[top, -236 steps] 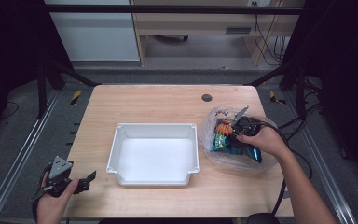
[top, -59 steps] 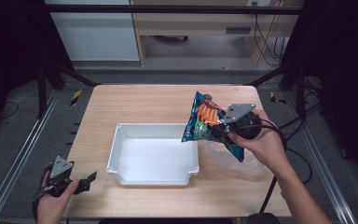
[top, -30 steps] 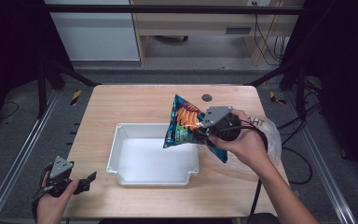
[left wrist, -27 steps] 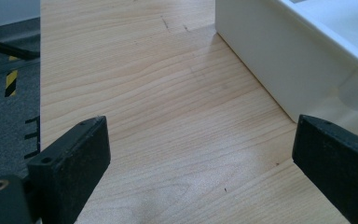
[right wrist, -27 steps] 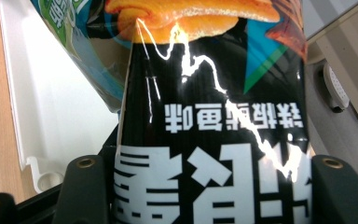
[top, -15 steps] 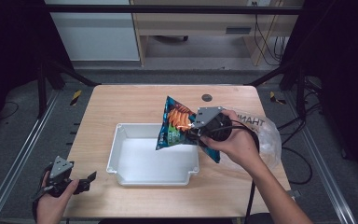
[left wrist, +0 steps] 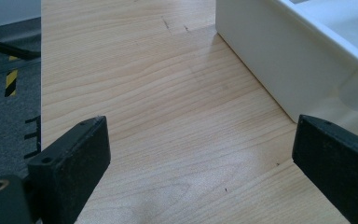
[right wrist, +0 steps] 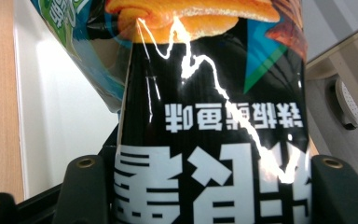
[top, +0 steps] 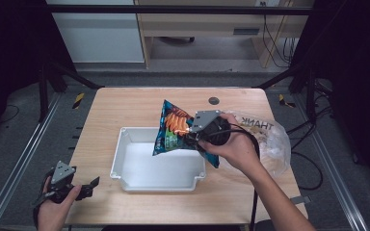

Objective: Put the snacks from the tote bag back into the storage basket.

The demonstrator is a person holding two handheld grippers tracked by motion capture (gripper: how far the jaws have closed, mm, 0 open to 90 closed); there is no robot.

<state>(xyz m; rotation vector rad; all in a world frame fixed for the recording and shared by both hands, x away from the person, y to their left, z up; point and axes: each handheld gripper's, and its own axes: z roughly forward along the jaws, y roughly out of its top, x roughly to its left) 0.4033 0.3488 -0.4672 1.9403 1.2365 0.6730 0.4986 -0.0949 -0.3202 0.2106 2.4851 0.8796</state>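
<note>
White tray [top: 125,166] sits beneath snack bag [top: 173,130], plastic bag [top: 274,144] beside.

A light wooden desk [top: 125,108] fills the middle of the high view, its grain running across. A white tray [top: 139,168] lies on it at centre, slightly toward the lower edge. A clear plastic bag [top: 274,139] printed with "THANK" lies at the right of the frame, just beside the tray's right end. A small dark round disc [top: 214,100] sits near the desk's far edge, upper centre. In the left gripper view the tray's wall [left wrist: 279,70] stands on bare wood [left wrist: 158,121] at upper right.
</note>
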